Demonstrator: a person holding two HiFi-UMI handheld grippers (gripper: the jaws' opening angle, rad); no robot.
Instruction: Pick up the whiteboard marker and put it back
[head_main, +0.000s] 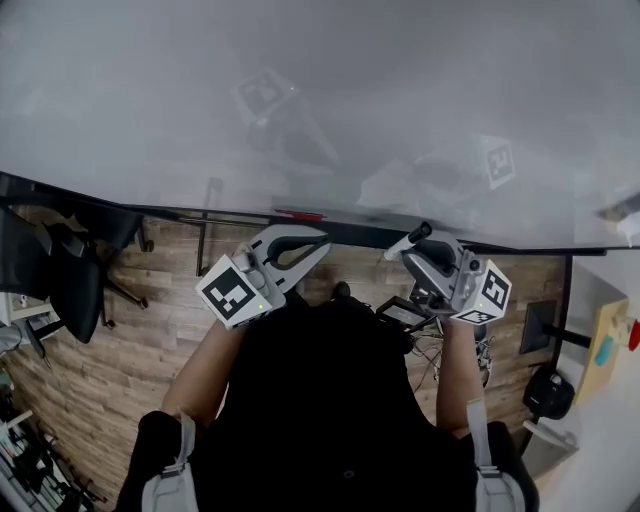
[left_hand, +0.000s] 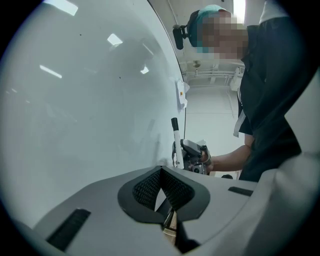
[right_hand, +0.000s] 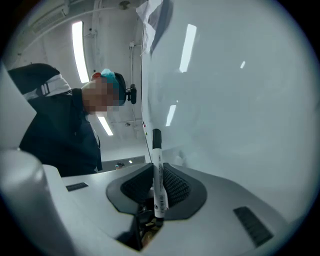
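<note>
Marker held, return pending
My right gripper (right_hand: 155, 182) pinches the whiteboard marker (right_hand: 157, 155) upright beside the whiteboard (right_hand: 240, 100). My left gripper (left_hand: 161, 175) is pressed together, empty. Next, I judge: set it back and release gently.

The marker (right_hand: 156, 150) stands upright in the right gripper (right_hand: 158, 171), before the whiteboard (right_hand: 240, 100), the left gripper (head_main: 312, 243) to its left.

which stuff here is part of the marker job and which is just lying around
Job: marker, gripped in the right tool; whiteboard.
Lying about: chair, floor cables, red item on the ledge; left tool, shut and empty.
</note>
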